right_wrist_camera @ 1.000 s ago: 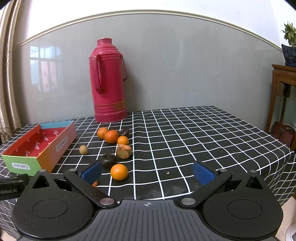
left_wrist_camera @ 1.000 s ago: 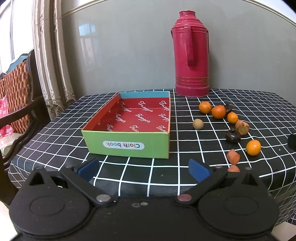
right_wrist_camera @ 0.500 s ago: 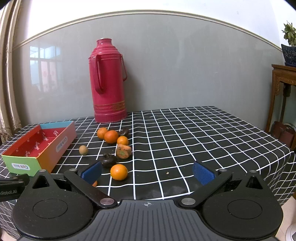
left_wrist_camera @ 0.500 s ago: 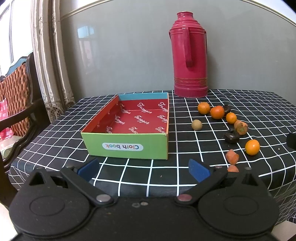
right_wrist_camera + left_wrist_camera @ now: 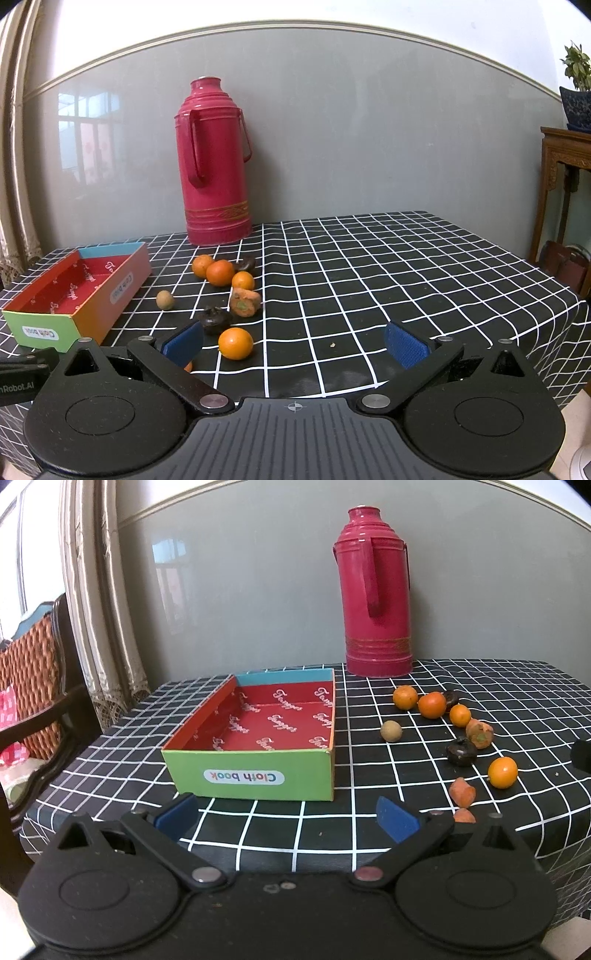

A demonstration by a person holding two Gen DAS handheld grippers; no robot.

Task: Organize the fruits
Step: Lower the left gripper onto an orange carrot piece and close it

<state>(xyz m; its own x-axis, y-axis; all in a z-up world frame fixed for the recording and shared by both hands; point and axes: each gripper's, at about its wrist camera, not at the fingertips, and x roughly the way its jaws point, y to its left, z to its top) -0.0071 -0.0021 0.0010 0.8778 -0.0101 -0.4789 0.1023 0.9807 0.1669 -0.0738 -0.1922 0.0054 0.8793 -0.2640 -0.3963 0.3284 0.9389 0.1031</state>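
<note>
An empty box [image 5: 258, 720] with a red inside and a green front wall stands on the checked tablecloth; it also shows in the right wrist view [image 5: 92, 284]. Several fruits lie to its right: oranges [image 5: 502, 772] [image 5: 235, 343], a small tan round fruit [image 5: 391, 731] [image 5: 165, 300], a dark mangosteen [image 5: 461, 751] [image 5: 215, 318] and carrot-like pieces [image 5: 463, 792] [image 5: 244, 302]. My left gripper [image 5: 286, 814] is open and empty, low at the table's near edge in front of the box. My right gripper [image 5: 295, 341] is open and empty, near the closest orange.
A tall red thermos [image 5: 375, 609] [image 5: 214, 162] stands at the back by the grey wall. A wicker chair [image 5: 33, 672] and curtain are to the left of the table. A wooden side table [image 5: 569, 192] with a plant stands at the right.
The left wrist view has shifted slightly, the box and fruits sitting a little higher and further left in frame. The right wrist view is almost unchanged. Both grippers stay open.
</note>
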